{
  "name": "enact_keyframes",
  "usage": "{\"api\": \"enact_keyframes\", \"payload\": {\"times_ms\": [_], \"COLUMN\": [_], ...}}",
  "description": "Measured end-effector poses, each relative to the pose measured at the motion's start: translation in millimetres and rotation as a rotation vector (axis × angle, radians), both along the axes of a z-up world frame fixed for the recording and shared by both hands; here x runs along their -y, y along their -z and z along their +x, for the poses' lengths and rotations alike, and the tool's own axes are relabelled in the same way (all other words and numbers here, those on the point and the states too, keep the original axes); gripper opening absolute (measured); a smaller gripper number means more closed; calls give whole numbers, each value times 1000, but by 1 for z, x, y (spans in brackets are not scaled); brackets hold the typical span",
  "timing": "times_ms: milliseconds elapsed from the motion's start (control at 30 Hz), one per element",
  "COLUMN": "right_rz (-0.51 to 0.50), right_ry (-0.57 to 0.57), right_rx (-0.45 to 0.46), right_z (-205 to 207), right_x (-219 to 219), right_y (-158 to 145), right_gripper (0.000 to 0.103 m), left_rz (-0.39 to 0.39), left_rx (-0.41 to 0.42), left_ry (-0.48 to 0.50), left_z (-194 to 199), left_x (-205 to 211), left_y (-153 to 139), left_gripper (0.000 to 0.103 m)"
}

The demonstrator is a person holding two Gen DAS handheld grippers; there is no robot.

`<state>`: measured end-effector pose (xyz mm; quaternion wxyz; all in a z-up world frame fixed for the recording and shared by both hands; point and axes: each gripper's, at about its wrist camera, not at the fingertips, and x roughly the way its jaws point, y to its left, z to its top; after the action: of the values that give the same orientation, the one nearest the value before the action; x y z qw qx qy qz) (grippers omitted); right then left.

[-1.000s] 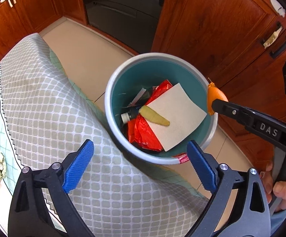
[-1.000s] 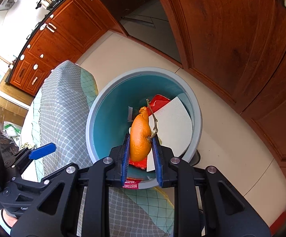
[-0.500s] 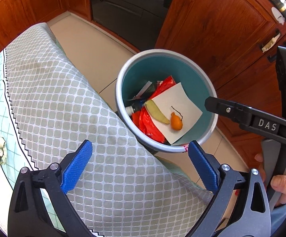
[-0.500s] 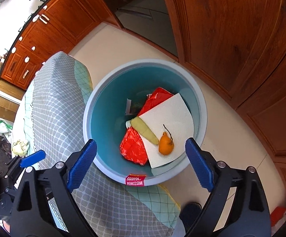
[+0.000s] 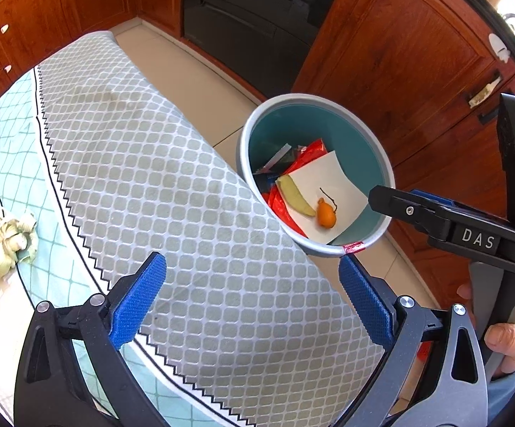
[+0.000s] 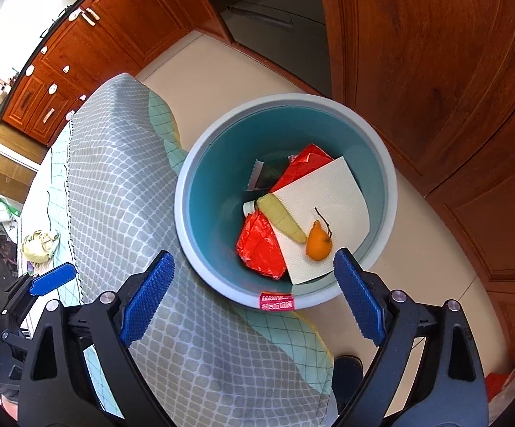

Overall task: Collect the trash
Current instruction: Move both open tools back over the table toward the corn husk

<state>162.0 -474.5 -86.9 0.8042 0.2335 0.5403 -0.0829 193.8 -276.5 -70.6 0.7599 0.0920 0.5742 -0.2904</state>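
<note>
Orange fruit (image 6: 318,244) now lies in bin (image 6: 200,149) on white paper (image 6: 332,195), beside pale peel (image 6: 282,219); a second ago right gripper (image 6: 253,299) pinched it. Right jaws now spread, empty, above bin rim. Left gripper (image 5: 253,306) spread, empty, over tablecloth (image 5: 172,185). This drop done; pale scrap (image 5: 4,245) left on table, likely next.

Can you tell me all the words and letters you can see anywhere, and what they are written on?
"DAS": white letters on the black body of the right claw.
Red sticker on the rim of the round grey bin with the teal inside: white print in two lines, too small and blurred to read.
No other writing shows on the trash in the bin, the chequered cloth or the cabinets.
</note>
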Motion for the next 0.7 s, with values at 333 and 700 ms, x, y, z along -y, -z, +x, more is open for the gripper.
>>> {"api": "enact_keyframes", "payload": {"times_ms": [333, 700], "right_rz": [-12, 8], "right_ry": [-18, -52], "right_rx": [6, 50], "right_z": [-9, -29], "right_x": [-16, -40], "right_y": [-18, -36], "right_gripper": [89, 90], "left_rz": [-24, -32], "left_rx": [12, 46], "left_ry": [-14, -53], "left_z": [-16, -46], "left_x": [-24, -57], "left_y": [-23, -44], "left_gripper": [98, 99]}}
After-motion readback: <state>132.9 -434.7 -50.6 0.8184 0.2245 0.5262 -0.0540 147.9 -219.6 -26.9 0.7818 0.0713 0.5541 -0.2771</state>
